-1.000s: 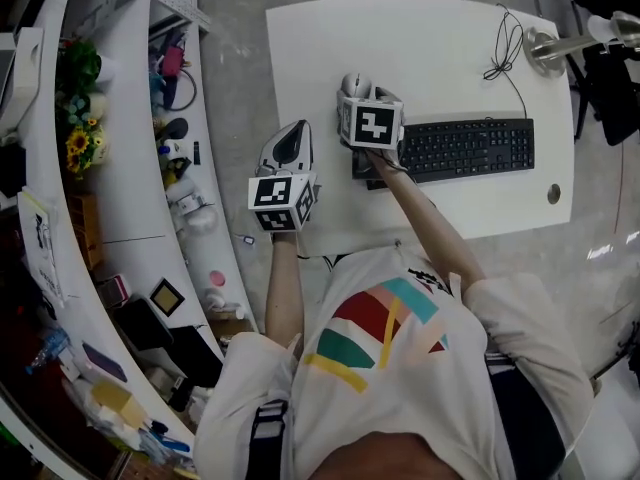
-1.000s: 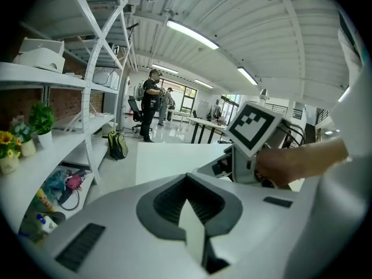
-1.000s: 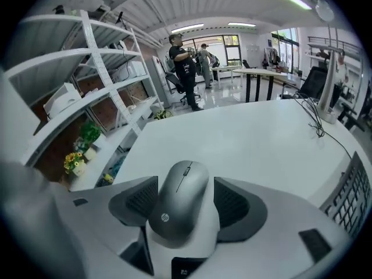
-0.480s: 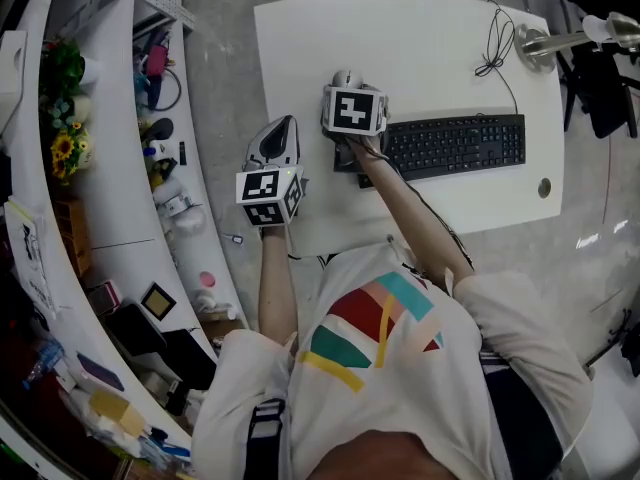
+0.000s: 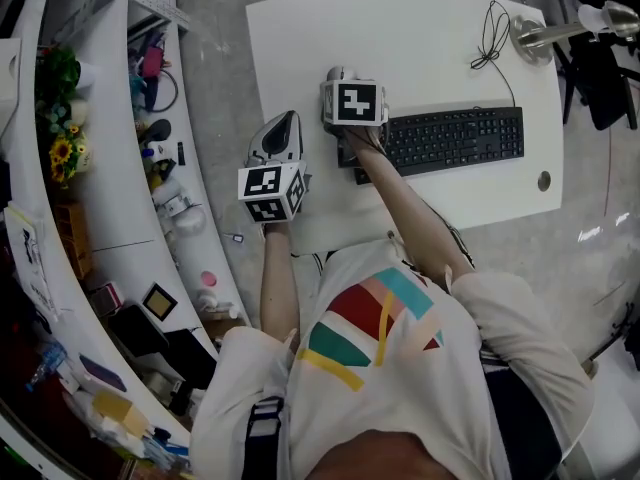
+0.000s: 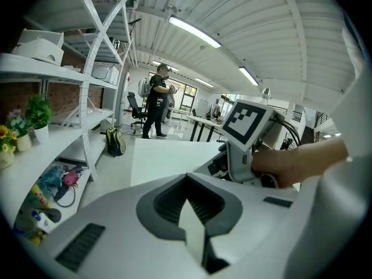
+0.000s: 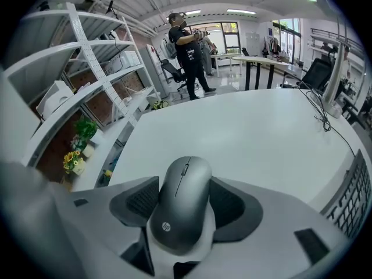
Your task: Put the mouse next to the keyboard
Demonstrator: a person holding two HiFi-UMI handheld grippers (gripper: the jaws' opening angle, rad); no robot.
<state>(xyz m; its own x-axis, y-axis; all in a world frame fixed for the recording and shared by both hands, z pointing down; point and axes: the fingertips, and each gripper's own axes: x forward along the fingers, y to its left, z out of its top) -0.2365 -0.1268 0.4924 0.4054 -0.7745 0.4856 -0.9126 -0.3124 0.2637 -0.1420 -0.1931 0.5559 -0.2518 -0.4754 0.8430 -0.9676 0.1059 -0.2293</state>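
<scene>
A grey mouse (image 7: 185,186) sits between the jaws of my right gripper (image 7: 183,205), which is shut on it just above the white table (image 7: 256,127). In the head view this gripper (image 5: 340,80) hovers at the left end of the black keyboard (image 5: 450,140), and only the mouse's tip (image 5: 335,72) shows beyond the marker cube. My left gripper (image 5: 280,136) hangs at the table's left edge, shut with nothing in it. From the left gripper view, its closed jaws (image 6: 192,211) point toward the right gripper's cube (image 6: 247,124).
A black cable (image 5: 492,38) and a lamp base (image 5: 535,36) lie at the table's far right. A round grommet (image 5: 543,180) is near the front right corner. Curved shelves with flowers (image 5: 62,158) and clutter run along the left. A person (image 7: 187,45) stands far off.
The head view has shifted a little. The right gripper, still shut on the mouse, has edged slightly away from me by the keyboard's left end. The left gripper has hardly moved.
</scene>
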